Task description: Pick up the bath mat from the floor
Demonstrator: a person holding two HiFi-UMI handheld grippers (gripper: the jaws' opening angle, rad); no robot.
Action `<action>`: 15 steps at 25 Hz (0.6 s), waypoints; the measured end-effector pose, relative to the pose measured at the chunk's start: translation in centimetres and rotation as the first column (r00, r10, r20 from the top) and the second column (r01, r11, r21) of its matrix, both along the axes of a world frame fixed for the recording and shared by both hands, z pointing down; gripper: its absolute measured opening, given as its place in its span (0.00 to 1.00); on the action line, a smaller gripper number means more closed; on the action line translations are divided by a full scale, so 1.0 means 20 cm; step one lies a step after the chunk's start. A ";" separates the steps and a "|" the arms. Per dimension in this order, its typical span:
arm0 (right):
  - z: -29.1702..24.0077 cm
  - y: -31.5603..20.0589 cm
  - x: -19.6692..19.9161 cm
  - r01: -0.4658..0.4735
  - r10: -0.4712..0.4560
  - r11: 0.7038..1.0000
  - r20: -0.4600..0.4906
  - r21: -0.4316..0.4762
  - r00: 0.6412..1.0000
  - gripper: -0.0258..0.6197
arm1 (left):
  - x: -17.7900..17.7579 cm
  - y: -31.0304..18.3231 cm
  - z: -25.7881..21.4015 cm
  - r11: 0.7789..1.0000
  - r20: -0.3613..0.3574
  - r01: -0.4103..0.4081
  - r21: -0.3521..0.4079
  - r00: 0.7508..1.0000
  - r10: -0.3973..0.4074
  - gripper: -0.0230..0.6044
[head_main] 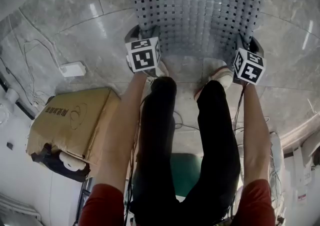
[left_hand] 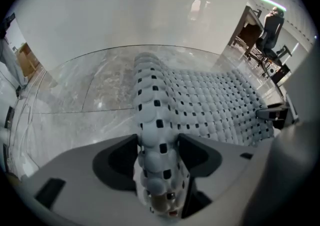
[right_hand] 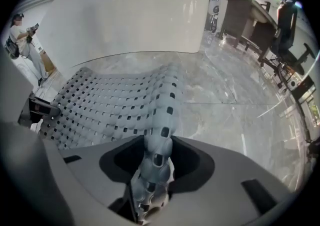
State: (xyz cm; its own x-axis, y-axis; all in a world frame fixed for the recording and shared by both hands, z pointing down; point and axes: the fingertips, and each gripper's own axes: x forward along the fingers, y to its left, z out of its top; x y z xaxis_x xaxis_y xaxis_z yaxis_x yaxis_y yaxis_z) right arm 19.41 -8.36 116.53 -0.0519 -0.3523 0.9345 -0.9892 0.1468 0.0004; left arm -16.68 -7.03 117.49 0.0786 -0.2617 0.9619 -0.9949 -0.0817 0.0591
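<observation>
Mat [head_main: 197, 15] lies at 12 o'clock on the marble floor [head_main: 65, 25], with both near corners pulled up into folds. Left gripper [left_hand: 157, 165] has its jaws pinched tight on the 7 o'clock corner. Right gripper [right_hand: 152, 170] is clamped on the 5 o'clock one.

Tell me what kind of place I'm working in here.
Likely an office or lab space, not a bathroom: polished marble floor, a desk and office chair behind, a cardboard box nearby.
</observation>
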 end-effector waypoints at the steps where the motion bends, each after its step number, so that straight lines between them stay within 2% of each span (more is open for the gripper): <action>1: -0.02 0.01 -0.02 0.003 -0.003 1.000 0.006 -0.002 1.000 0.29 | 0.02 0.01 -0.02 1.000 -0.009 0.004 -0.003 1.000 -0.004 0.45; 8: -0.18 0.12 -0.13 0.014 -0.013 1.000 0.048 -0.025 0.999 0.19 | 0.13 0.10 -0.21 0.999 -0.029 0.014 -0.030 0.999 -0.014 0.32; 15: -0.43 0.17 -0.19 0.010 -0.009 1.000 0.050 -0.028 0.999 0.13 | 0.20 0.16 -0.46 0.999 -0.051 0.009 -0.033 0.999 -0.011 0.28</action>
